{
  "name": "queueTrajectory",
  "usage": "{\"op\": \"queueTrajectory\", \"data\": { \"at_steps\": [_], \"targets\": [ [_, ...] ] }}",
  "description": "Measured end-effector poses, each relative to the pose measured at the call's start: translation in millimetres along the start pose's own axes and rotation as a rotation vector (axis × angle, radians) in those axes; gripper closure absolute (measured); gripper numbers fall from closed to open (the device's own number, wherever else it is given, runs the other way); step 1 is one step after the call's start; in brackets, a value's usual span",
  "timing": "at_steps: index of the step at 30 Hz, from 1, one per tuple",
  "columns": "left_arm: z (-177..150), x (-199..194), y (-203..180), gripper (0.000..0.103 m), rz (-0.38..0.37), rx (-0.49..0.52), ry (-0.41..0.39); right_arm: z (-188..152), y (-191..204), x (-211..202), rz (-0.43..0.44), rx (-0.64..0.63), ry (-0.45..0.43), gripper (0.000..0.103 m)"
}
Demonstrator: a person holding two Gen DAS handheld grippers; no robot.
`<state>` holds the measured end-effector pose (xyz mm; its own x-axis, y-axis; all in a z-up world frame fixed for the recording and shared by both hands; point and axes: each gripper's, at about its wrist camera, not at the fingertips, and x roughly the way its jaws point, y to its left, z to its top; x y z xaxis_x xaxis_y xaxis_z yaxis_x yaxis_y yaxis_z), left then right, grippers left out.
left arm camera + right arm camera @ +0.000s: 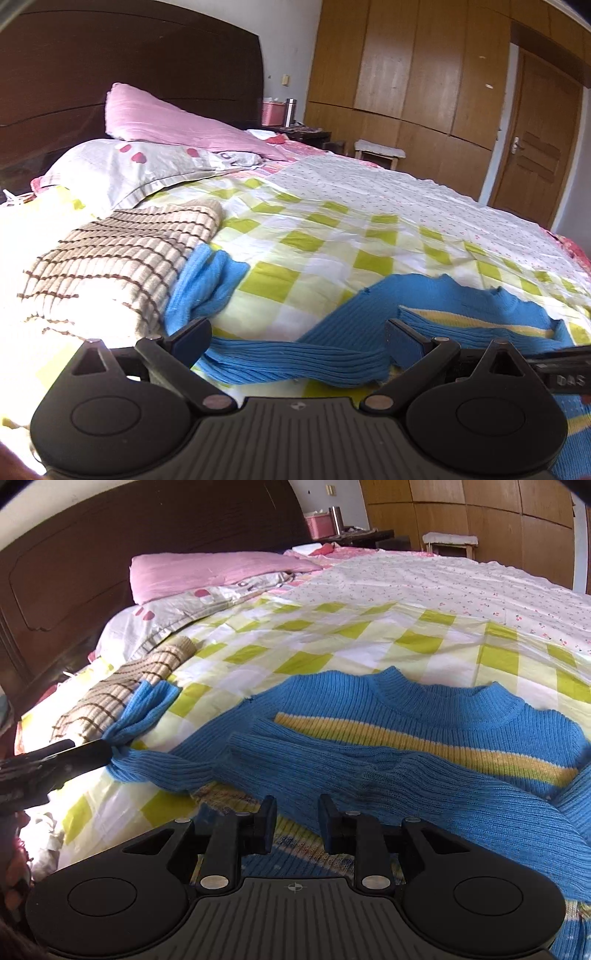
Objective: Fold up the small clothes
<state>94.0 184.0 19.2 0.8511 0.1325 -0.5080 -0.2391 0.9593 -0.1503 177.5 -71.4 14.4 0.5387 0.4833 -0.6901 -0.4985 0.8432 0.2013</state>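
Observation:
A small blue knit sweater point(424, 746) with a yellow stripe lies flat on the checked bedspread point(332, 642), neck away from me. One sleeve point(332, 768) is folded across its chest. The other sleeve point(295, 358) stretches left, its cuff beside a folded beige striped garment point(110, 258). My left gripper point(295, 339) is open, its fingers straddling this sleeve; in the right wrist view its finger point(55, 764) rests by the sleeve near the cuff. My right gripper point(297, 823) is open with a narrow gap, empty, just above the sweater's lower part.
Pillows point(147, 166) and a pink folded blanket point(177, 118) lie at the dark headboard point(129, 55). A white floral sheet point(406, 192) covers the bed's far side. A nightstand point(303, 131), a stool point(380, 151) and wooden wardrobes point(406, 66) stand beyond.

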Motion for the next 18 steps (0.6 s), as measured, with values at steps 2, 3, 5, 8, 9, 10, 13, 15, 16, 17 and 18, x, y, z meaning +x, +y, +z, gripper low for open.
{"op": "queueTrajectory", "data": {
  "at_steps": [2, 3, 5, 8, 9, 10, 13, 15, 16, 17, 18],
  "targets": [
    [6.7, 5.6, 12.9, 0.0, 0.045, -0.024, 0.007, -6.6, 0.5, -14.0, 0.011, 0.004, -0.023, 0.077],
    [9.8, 9.1, 19.4, 0.001, 0.061, -0.035, 0.012, -9.2, 0.6, -20.5, 0.019, 0.01, -0.032, 0.077],
    [14.0, 18.4, 31.9, 0.007, 0.091, -0.062, 0.033, -16.0, -0.2, -29.2, 0.034, 0.027, -0.046, 0.077],
    [17.8, 34.9, 48.4, 0.028, 0.124, -0.098, 0.088, -24.7, -0.1, -37.5, 0.05, 0.047, -0.065, 0.077],
    [18.3, 38.7, 52.4, 0.035, 0.13, -0.108, 0.099, -26.9, -0.1, -39.8, 0.055, 0.054, -0.072, 0.077],
    [18.4, 42.3, 55.9, 0.038, 0.139, -0.116, 0.108, -28.6, -0.7, -41.9, 0.061, 0.06, -0.077, 0.077],
    [20.4, 52.8, 57.4, 0.055, 0.161, -0.09, 0.133, -34.4, -2.2, -47.0, 0.079, 0.087, -0.092, 0.077],
    [20.7, 61.3, 55.1, 0.058, 0.18, -0.058, 0.152, -37.3, -3.5, -48.4, 0.088, 0.1, -0.096, 0.077],
    [20.4, 66.1, 54.1, 0.059, 0.194, -0.043, 0.163, -38.7, -4.1, -48.6, 0.09, 0.106, -0.097, 0.077],
    [20.1, 70.0, 54.1, 0.064, 0.208, -0.034, 0.174, -39.8, -5.0, -48.7, 0.092, 0.111, -0.098, 0.077],
    [19.6, 74.2, 55.2, 0.074, 0.221, -0.033, 0.19, -40.9, -6.2, -48.8, 0.094, 0.119, -0.1, 0.077]
  ]
}}
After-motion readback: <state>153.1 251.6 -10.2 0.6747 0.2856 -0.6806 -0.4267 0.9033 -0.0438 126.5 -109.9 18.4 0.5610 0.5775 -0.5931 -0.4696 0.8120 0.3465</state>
